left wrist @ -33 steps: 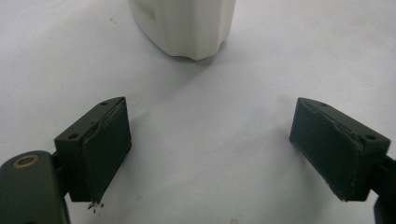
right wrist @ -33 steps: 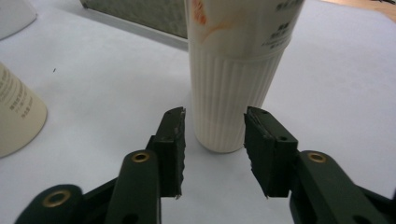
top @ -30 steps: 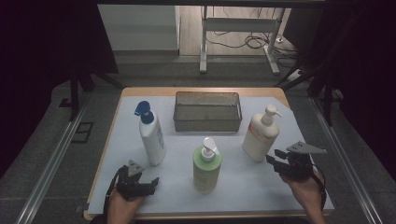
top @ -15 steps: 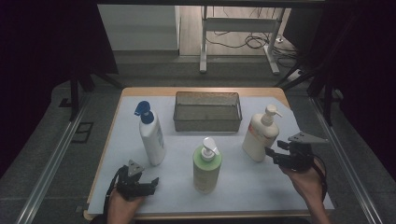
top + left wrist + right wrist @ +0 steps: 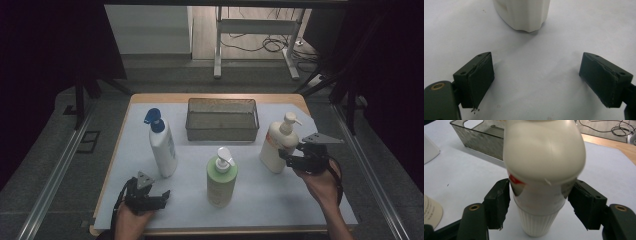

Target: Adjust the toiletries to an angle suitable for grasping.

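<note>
- While your right tongs [image 5: 537, 205] stand around the cream pump bottle [image 5: 278, 145], their jaws have just been opening; the bottle sits between them, and the pads look just clear of its sides, so no grip is made.
- That bottle stands upright at the right of the white-covered tabletop [image 5: 300, 200], just beside the wire basket [image 5: 222, 119].
- Your left tongs [image 5: 536, 77] rest spread and empty near the front left edge, with the base of the blue-capped white bottle [image 5: 162, 145] ahead of them.
- Handling, by judgement: smooth rigid plastic, likely slippery, and top-heavy if full. The pump head is the weak part; do not lift by it.
- Take hold across the lower body, where the ribbed band above the base offers purchase, below the rounded shoulder.
- A green pump bottle [image 5: 221, 177] stands mid-tabletop, well apart.
</note>
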Demonstrator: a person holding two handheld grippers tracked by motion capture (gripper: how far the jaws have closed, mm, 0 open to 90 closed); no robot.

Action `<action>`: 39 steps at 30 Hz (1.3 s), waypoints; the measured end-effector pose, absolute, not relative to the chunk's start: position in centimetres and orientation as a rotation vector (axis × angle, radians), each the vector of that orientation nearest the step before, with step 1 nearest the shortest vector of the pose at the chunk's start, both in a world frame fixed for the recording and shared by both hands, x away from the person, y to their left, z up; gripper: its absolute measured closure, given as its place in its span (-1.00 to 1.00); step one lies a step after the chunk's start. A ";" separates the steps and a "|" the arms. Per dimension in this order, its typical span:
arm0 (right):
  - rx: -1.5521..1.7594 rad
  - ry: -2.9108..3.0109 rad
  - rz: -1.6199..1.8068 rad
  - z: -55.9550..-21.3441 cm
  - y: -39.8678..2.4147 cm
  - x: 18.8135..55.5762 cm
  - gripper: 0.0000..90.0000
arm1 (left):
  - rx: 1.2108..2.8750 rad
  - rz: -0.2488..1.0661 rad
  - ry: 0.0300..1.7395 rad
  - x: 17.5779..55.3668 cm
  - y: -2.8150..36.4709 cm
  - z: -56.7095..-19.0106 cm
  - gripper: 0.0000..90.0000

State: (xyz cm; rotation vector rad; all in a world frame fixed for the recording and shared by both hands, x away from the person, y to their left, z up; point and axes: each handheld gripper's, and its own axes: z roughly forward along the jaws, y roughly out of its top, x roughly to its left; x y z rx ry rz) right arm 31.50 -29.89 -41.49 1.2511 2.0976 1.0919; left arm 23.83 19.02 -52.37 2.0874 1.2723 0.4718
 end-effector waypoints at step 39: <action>1.223 2.147 1.089 -41.2 -28.1 33.6 -0.19 | 2.084 0.468 1.278 23.8 19.0 -52.4 -0.73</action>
